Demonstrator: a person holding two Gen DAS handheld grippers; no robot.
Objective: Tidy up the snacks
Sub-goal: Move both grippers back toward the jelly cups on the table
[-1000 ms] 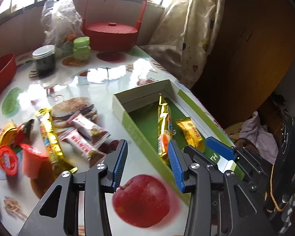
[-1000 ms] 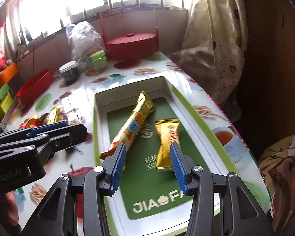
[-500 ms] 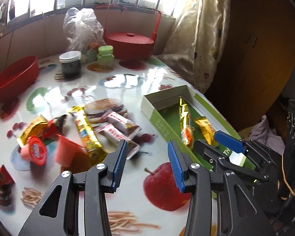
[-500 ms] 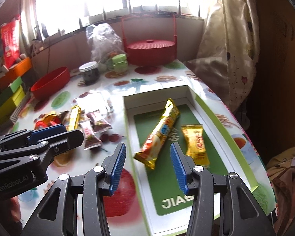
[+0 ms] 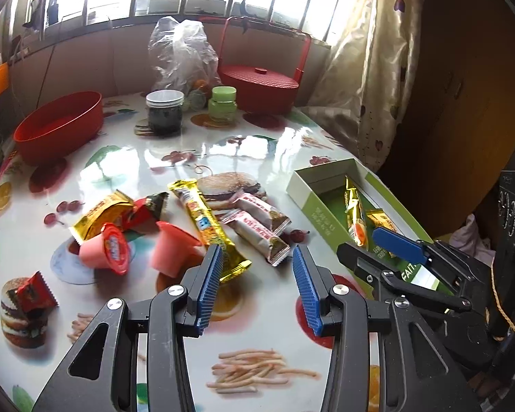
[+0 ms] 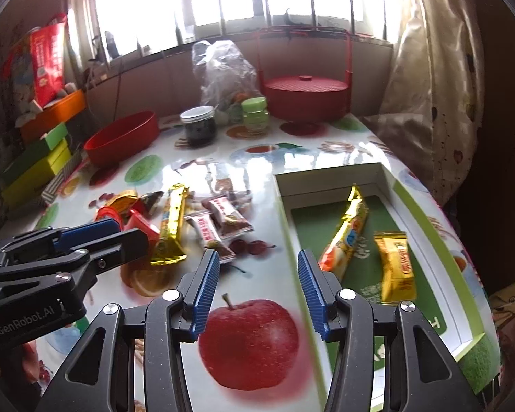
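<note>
A green and white box at the table's right holds a long gold bar and a small yellow packet. Loose snacks lie left of it: a long gold bar, two pale pink-lettered packets, two pink jelly cups, a yellow packet and a small red packet. My left gripper hovers open and empty just in front of the gold bar. My right gripper hangs open and empty above the table by the box's left wall.
At the back stand a red bowl, a dark jar, a green jar, a plastic bag and a red lidded basket. A curtain hangs at the right. Coloured boxes are stacked at the left.
Both grippers have drawn back and swung left, away from the box toward the loose snacks. More of the table and window shows. Both stay empty.
</note>
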